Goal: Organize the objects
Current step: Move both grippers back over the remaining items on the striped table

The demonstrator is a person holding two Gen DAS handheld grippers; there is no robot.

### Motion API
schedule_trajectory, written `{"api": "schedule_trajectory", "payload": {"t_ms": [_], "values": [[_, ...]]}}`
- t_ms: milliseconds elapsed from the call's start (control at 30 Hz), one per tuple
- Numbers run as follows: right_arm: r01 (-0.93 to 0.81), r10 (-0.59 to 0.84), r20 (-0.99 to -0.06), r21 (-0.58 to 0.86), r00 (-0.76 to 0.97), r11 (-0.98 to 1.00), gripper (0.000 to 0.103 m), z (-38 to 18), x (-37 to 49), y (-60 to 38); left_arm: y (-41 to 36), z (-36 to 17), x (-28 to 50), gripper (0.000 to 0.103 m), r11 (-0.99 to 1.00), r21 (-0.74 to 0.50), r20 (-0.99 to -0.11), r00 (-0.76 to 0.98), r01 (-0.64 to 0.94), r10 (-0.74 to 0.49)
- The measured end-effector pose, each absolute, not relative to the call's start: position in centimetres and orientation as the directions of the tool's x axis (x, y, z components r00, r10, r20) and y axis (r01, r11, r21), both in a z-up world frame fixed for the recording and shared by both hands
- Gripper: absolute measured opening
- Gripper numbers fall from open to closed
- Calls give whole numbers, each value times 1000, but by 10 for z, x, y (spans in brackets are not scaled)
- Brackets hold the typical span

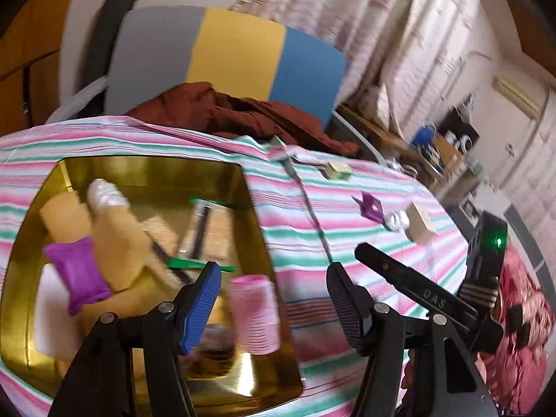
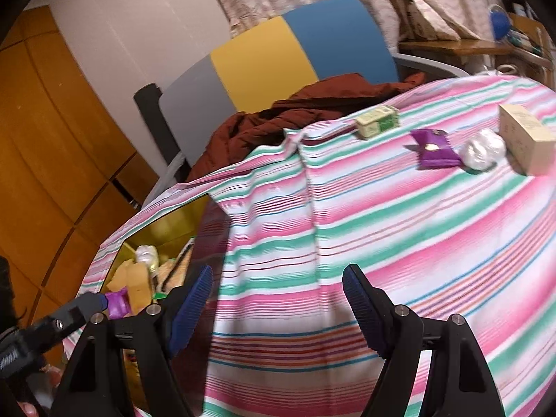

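Left gripper (image 1: pixel 272 299), ribbed pads apart, above ridged pink cups (image 1: pixel 255 314).

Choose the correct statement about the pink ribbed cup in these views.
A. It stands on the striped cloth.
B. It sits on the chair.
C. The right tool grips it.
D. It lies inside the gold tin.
D: the pink ribbed cup lies within the gold tin.

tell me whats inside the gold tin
Inside the gold tin: a purple packet, tan boxes, a white wrapped item, a pink ribbed cup. Whatever lies beneath them is covered.
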State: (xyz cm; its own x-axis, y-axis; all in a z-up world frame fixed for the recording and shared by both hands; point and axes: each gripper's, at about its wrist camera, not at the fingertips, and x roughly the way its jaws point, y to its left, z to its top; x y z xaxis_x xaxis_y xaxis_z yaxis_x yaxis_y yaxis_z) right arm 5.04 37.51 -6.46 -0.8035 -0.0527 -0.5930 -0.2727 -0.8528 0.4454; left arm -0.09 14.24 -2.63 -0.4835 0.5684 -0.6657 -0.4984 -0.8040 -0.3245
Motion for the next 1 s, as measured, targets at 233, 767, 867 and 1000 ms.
{"api": "schedule_trajectory", "payload": {"t_ms": [233, 767, 867, 1000], "values": [[-346, 27, -609, 412, -793, -843, 78, -67, 66, 401, 175, -32, 8, 64, -782, -295, -711, -420, -549, 564], [-475, 159, -639, 359, -753, -804, 81, -78, 88, 474, 240, -47, 22, 64, -716, -276, -767, -302, -641, 566], [-480, 170, -640, 348, -749, -805, 81, -79, 87, 482, 248, -51, 24, 64, -710, -270, -778, -287, -650, 559], [-487, 186, -641, 331, -745, -808, 83, -80, 85, 491, 260, -55, 24, 64, -699, -267, -789, -266, -663, 554]]}}
